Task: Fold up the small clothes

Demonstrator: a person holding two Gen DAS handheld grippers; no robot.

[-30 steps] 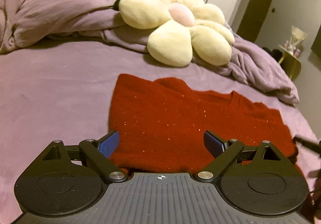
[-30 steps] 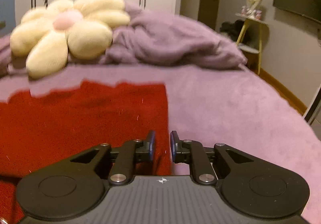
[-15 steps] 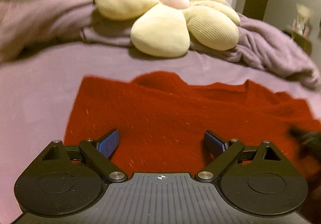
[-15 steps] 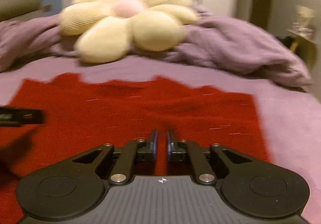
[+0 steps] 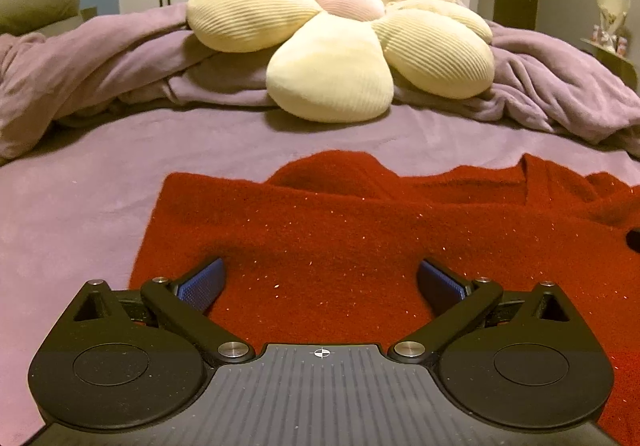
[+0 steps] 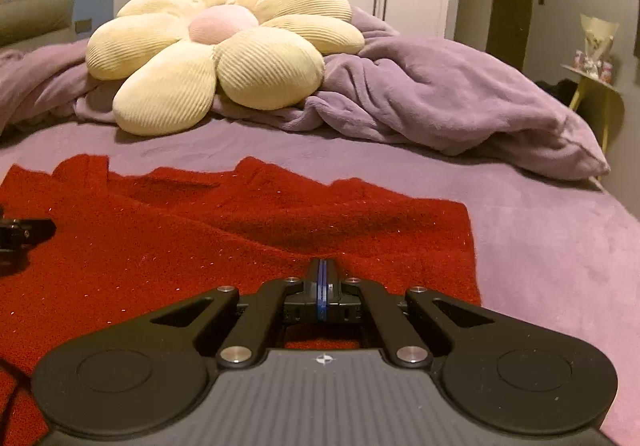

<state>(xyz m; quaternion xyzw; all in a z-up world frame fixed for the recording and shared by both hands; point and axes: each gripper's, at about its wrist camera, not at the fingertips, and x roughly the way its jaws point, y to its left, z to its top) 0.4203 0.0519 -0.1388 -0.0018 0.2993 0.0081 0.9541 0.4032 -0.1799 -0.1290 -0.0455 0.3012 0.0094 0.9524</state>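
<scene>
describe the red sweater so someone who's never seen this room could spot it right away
On the purple bed, in front of the flower-shaped cushion and the rumpled purple blanket, lies the red sweater, spread flat. It is the only red thing there, a fuzzy knit flecked with tiny sparkles.

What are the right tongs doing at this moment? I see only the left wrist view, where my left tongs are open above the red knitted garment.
Observer: The right tongs are shut, with their blue pads pressed together, low over the red knitted garment. I cannot tell whether cloth is pinched between them.
Operator: Where is the right edge of the garment? My view cuts it off.
Observer: It runs straight, just to the right of those tongs. Beyond it there is only the flat purple bed cover.
</scene>
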